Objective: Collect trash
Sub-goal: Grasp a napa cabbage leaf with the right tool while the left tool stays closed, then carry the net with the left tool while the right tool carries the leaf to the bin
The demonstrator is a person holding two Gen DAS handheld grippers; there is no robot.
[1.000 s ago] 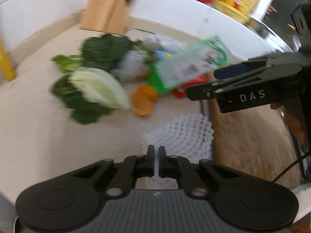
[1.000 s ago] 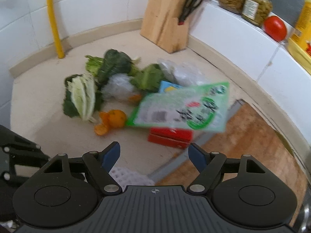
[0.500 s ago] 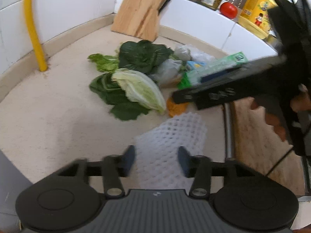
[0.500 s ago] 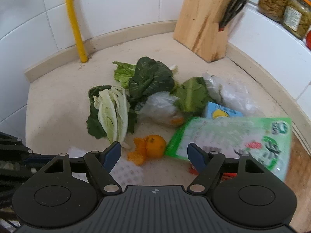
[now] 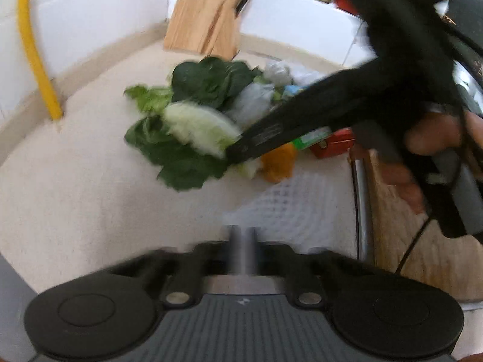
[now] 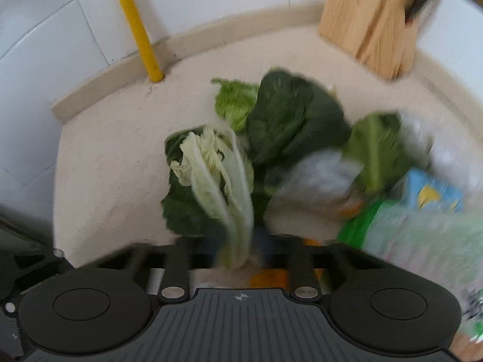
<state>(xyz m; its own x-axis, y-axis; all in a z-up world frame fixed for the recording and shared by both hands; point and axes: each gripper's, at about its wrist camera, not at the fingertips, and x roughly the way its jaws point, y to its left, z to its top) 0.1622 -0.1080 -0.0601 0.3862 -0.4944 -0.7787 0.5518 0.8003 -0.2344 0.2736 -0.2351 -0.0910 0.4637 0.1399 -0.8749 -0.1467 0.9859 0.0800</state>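
Beige counter (image 6: pixel 105 157) is strewn with scraps. Right gripper (image 6: pixel 238 250) is being closed around the cabbage leaf (image 6: pixel 217 175); left gripper (image 5: pixel 243 235) is clenched beside white netting (image 5: pixel 289 202).

left gripper (image 5: pixel 243 235): opened, now closed again, foam net (image 5: pixel 289 208) just ahead | right gripper (image 6: pixel 241 253): moved from green packet to cabbage leaf (image 6: pixel 223 193), jaws closing around its stem

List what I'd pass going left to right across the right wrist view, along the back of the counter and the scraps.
Yellow pipe → pale cabbage piece → dark green leaf → wooden knife block → blue packet.
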